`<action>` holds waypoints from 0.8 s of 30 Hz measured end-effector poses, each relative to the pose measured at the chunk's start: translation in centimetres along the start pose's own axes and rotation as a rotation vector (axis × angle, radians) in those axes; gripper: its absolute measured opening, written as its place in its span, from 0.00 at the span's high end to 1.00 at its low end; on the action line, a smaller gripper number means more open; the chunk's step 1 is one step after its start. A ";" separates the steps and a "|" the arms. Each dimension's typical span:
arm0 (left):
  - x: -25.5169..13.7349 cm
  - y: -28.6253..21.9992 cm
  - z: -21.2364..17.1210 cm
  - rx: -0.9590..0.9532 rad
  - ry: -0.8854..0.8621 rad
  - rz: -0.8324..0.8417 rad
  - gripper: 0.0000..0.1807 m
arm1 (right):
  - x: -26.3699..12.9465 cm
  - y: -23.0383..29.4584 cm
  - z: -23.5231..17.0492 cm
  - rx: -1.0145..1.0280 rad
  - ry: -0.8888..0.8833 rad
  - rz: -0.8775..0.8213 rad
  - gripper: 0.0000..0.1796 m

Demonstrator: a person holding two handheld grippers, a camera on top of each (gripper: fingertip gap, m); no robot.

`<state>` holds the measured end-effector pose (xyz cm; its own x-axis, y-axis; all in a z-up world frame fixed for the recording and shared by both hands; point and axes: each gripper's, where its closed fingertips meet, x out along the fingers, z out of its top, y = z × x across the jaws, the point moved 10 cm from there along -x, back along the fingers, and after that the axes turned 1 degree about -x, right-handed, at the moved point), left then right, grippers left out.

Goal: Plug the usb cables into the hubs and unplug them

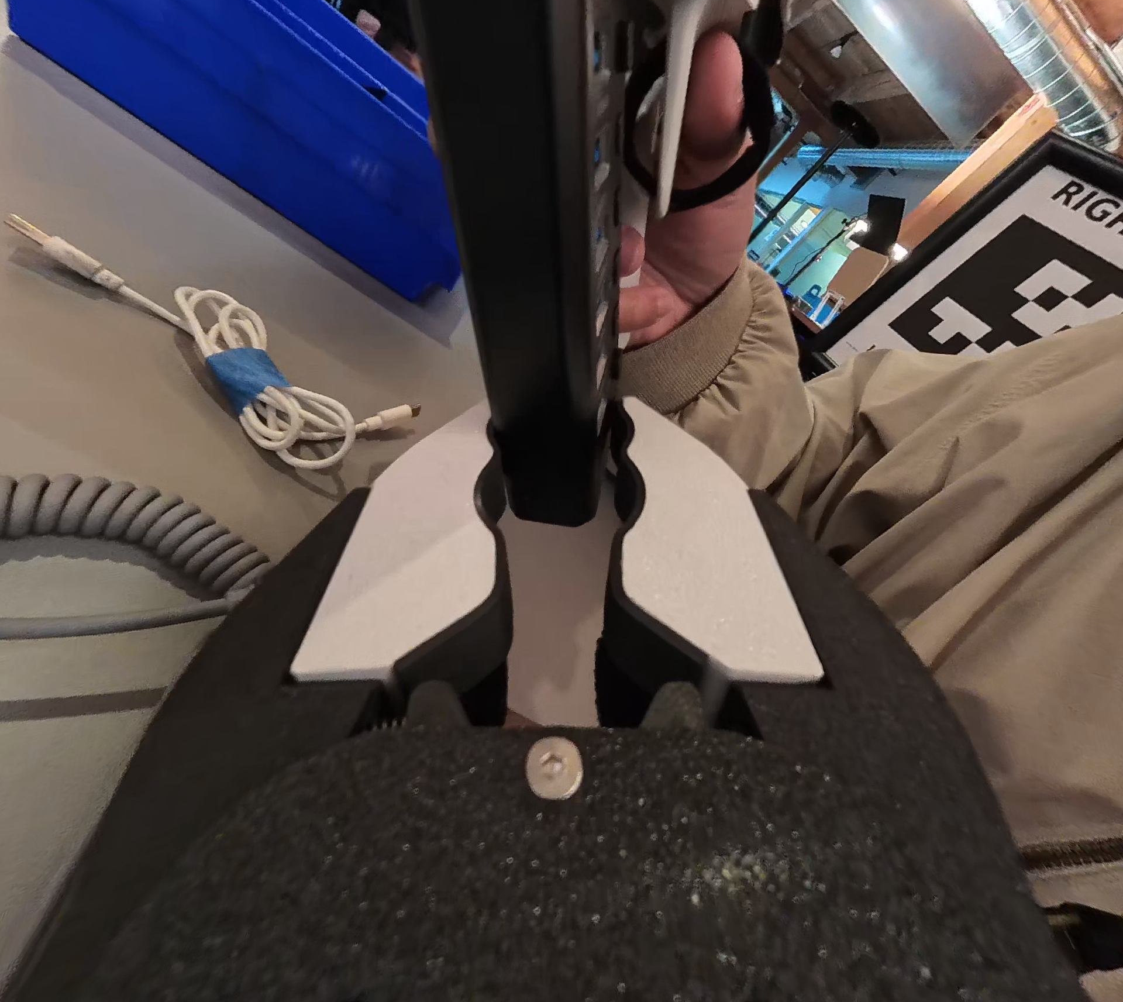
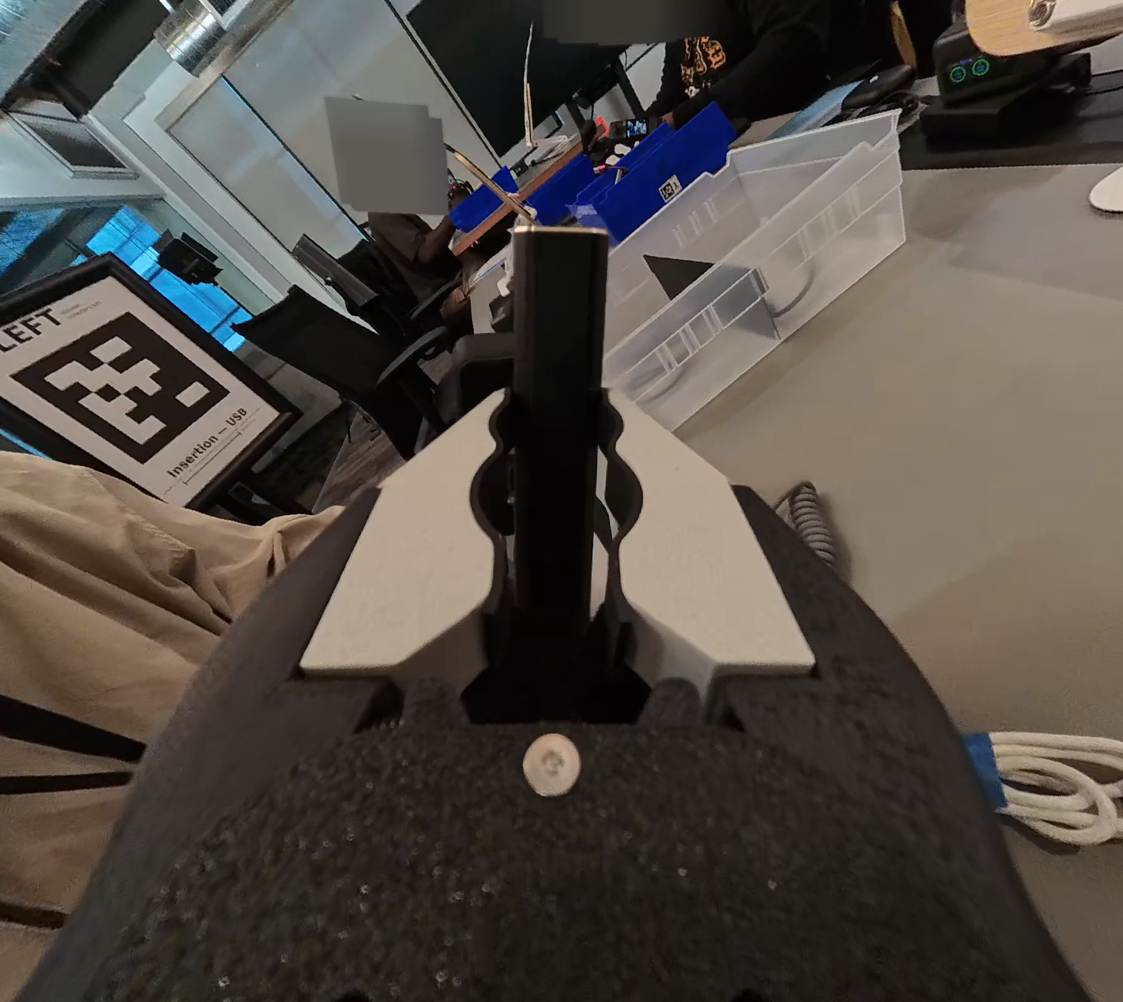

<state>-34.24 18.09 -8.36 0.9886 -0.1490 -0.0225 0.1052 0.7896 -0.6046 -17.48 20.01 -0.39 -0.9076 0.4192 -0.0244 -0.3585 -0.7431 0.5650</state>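
Observation:
A long black USB hub (image 1: 510, 183) is held up above the grey table, with a row of ports along its right face. My left gripper (image 1: 553, 426) is shut on its near end at the fingertips. My right gripper (image 2: 556, 407) is shut on the same hub (image 2: 559, 335), which runs deep between its fingers. In the left wrist view the right gripper's white fingers (image 1: 686, 91) and a hand show at the hub's far end. A white USB cable (image 1: 261, 383), coiled and bound with blue tape, lies loose on the table; it also shows in the right wrist view (image 2: 1057, 790). No cable is plugged into the hub that I can see.
A blue bin (image 1: 212, 79) stands at the back left. A grey coiled cord (image 1: 121, 517) lies at the left. A clear plastic bin (image 2: 778, 256) sits on the table ahead of the right gripper. A beige sleeve (image 1: 911, 486) and a framed marker sign (image 2: 121, 383) are off the table's edge. The tips of one gripper are about 11 cm away from the tips of the other.

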 end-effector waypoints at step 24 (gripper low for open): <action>-2.5 0.2 1.1 0.098 -0.072 0.104 0.72 | 0.5 0.9 -0.7 -0.142 -0.089 0.035 0.84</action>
<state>-36.57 19.26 -7.52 0.9995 -0.0231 -0.0215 0.0085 0.8534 -0.5212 -18.42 19.12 -0.47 -0.8993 0.4317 0.0703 -0.3599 -0.8217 0.4419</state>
